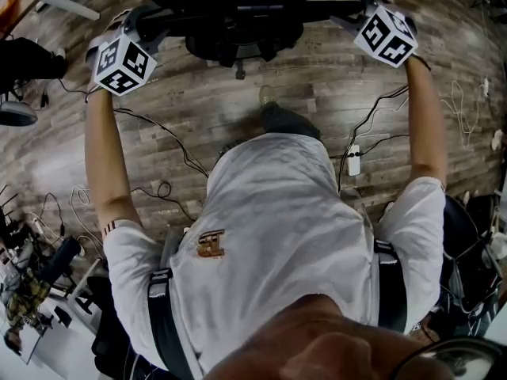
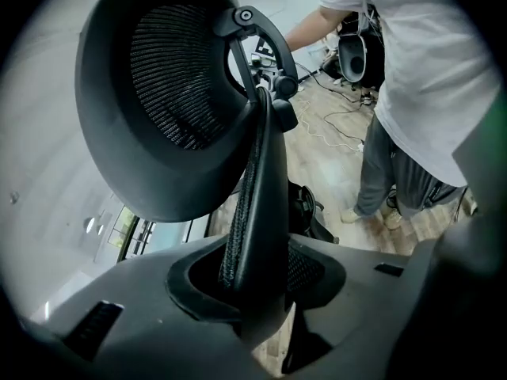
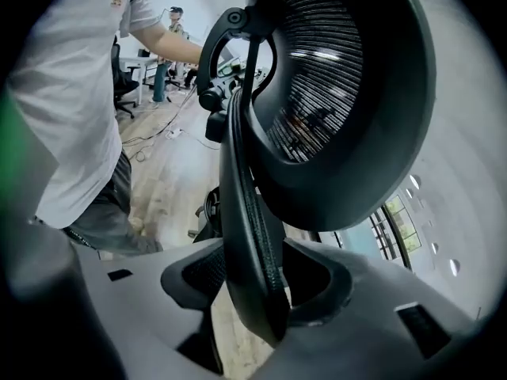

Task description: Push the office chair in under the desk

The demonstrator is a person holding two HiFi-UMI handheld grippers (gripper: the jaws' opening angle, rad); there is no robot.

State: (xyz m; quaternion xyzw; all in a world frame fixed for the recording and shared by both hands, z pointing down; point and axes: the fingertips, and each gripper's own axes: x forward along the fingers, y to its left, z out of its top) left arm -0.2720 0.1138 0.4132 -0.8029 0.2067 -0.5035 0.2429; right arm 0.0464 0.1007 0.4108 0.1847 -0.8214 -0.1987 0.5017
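Two arms reach forward from the person's chest, one to each side, and both end at the office chair (image 1: 245, 10) straight ahead. The left tongs (image 2: 257, 307) sit astride the left rim of the backrest (image 2: 257, 188). They are half narrowed and, as far as their own view shows, pressing on it. The right tongs (image 3: 253, 307) straddle the opposite rim but stand wide, and a strip of floor shows between one jaw and the rim, so they are around it rather than gripping it. Each rim runs upright through the slot between the jaws, with the headrest (image 2: 170, 85) curving above. Both hands look about equally near, so neither leads. The backrest spans crossways between them, and an even push from both sides should roll the chair straight away from the person without swinging it. Past the tongs, the chair's base (image 1: 238, 42) stands on the wooden floor (image 1: 206, 105). No tabletop shows in any view; I judge it lies beyond the chair.
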